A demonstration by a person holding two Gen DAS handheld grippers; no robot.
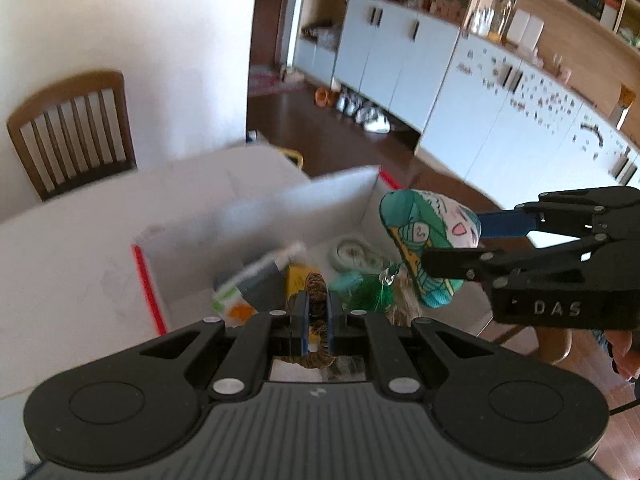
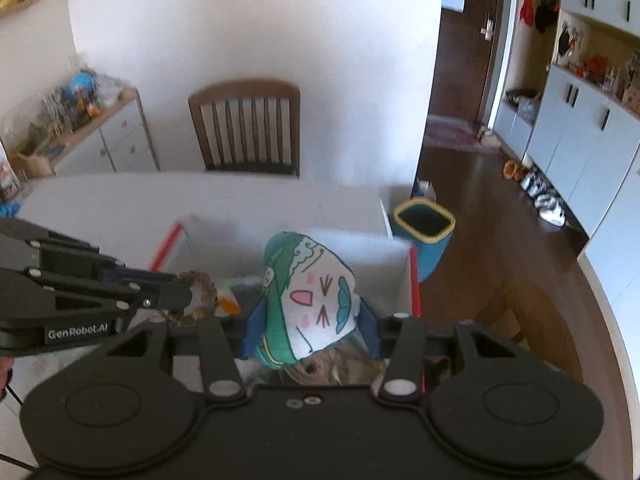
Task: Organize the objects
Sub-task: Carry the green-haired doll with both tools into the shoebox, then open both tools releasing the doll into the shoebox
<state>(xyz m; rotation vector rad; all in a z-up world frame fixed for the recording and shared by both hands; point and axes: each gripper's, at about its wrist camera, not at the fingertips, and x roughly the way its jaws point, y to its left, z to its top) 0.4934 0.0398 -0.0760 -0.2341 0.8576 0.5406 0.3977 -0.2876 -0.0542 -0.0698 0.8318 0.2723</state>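
Gripping a brown woven wreath ring (image 2: 198, 294), the left gripper (image 1: 316, 312) has its jaws nearly together, pinched on the ring's rim; in the left wrist view the ring shows between the blue pads, in the right wrist view it hangs from the gripper tip above the box. Right gripper (image 2: 310, 320) has jaws part-way apart, clamped on a soft plush pillow (image 2: 310, 300) printed with a cartoon face and green hair; its blue pads press both sides. Both items hang over an open white cardboard box (image 1: 256, 208) with red tape on its edges, plush toward the box's right side, ring toward the left. Box contents are blurred: a green fringed item (image 1: 366, 292), a yellow packet (image 1: 298, 280), a white round item (image 1: 352, 254), a white-and-green carton (image 1: 256, 272), and something furry under the plush. One box flap stands up at the far side, close to the plush. Box sits on a white surface (image 2: 120, 200). A brown wooden chair (image 2: 246, 128) stands beyond it against a white wall. A blue bin with a yellow rim (image 2: 424, 236) sits on the dark wood floor beside the surface; pale cabinets (image 1: 400, 64) and shelves line the right side.
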